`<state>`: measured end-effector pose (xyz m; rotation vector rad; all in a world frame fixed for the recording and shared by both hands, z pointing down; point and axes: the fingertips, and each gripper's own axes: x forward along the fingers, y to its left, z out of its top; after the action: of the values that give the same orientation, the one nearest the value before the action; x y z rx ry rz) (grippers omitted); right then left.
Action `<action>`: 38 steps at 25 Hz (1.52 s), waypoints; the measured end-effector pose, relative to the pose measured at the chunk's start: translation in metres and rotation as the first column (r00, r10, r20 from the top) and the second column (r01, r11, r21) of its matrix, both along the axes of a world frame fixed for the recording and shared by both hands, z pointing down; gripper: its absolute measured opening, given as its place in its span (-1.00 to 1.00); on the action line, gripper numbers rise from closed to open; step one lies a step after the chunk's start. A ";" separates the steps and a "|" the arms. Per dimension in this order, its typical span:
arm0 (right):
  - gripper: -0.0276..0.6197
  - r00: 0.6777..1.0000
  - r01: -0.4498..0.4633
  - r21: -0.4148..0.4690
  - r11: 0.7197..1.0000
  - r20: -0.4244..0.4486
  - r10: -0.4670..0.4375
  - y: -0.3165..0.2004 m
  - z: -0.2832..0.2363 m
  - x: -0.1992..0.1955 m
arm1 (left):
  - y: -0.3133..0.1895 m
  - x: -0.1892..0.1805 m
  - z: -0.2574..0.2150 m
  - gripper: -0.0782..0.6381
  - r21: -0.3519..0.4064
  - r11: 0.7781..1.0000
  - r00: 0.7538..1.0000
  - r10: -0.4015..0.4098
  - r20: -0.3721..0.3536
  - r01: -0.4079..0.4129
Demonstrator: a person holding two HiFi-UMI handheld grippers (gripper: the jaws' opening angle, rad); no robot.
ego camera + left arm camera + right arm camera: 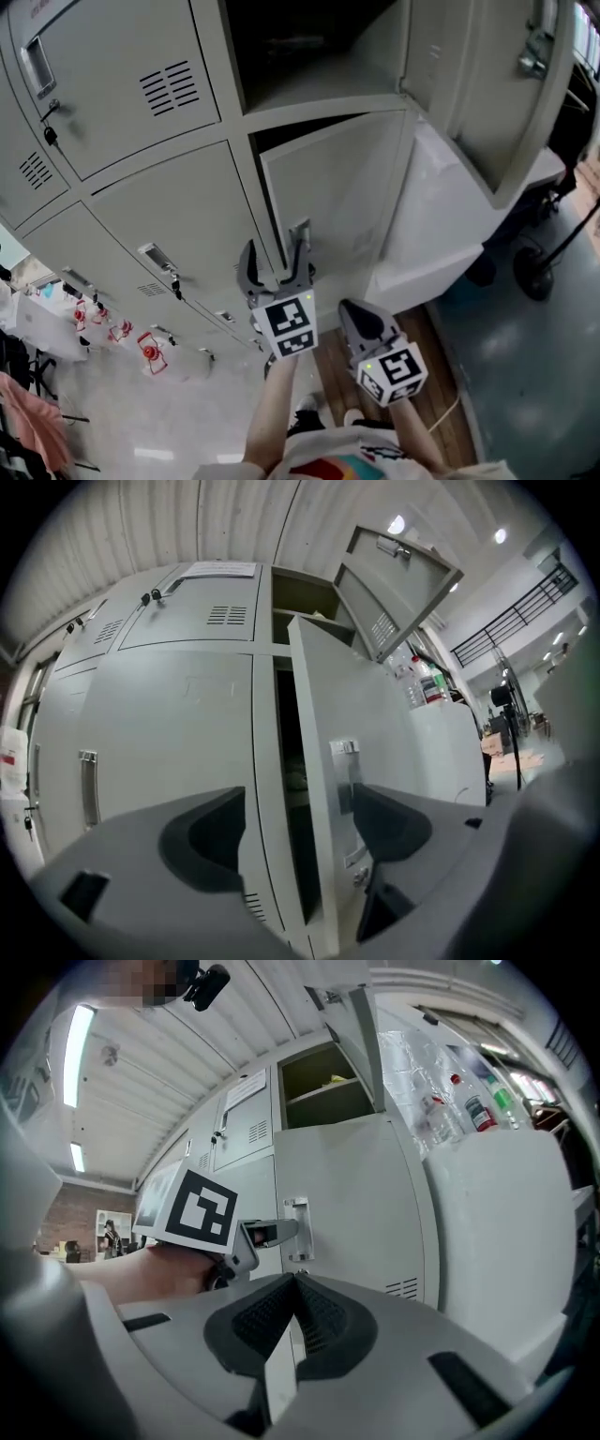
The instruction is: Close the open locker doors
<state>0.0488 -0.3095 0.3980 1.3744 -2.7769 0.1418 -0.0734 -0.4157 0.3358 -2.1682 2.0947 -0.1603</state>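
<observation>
Right gripper (359, 319) nearest, jaws pressed together, empty, below the lower door (342, 192). Left gripper (275, 255) jaws apart, straddling that door's free left edge beside its handle (300, 232). Two doors open: lower ajar, narrow gap at frame; upper door (506, 84) stands wide, room behind it. Both hinged right, long axis vertical.

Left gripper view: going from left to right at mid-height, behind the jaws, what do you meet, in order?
closed locker door → dark opening of the locker → ajar locker door → white cabinet → dark stand
</observation>
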 end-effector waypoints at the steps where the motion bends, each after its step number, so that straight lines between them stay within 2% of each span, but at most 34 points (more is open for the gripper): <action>1: -0.90 1.000 0.011 0.000 1.000 0.000 -0.011 -0.001 -0.004 0.002 | -0.001 -0.003 0.000 0.19 -0.005 1.000 1.000 -0.020 -0.011 0.020; 6: -0.90 1.000 -0.002 0.029 1.000 -0.022 0.002 -0.023 -0.013 0.025 | -0.013 -0.013 0.000 0.19 0.001 0.996 0.994 -0.084 -0.068 0.084; 14: -0.90 0.999 -0.032 0.044 0.999 -0.009 0.032 -0.040 -0.017 0.050 | -0.036 -0.023 -0.002 0.19 -0.016 0.988 0.988 -0.151 -0.031 0.151; 21: -0.90 0.999 -0.048 0.058 0.997 -0.011 0.049 -0.042 -0.017 0.063 | -0.048 -0.030 -0.002 0.19 -0.008 0.979 0.978 -0.203 -0.039 0.203; 29: -0.90 0.996 -0.091 0.047 0.995 -0.010 0.091 -0.037 -0.014 0.080 | -0.054 -0.033 -0.001 0.19 0.016 0.954 0.954 -0.297 -0.046 0.298; 38: -0.90 0.994 -0.107 0.028 0.994 -0.012 0.107 -0.030 -0.003 0.092 | -0.056 -0.034 -0.001 0.19 0.041 0.950 0.950 -0.308 -0.053 0.310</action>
<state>0.1409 -0.3395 0.3949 1.5250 -2.7045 0.0980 -0.1076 -0.4715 0.3352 -1.8200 2.4260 -0.0862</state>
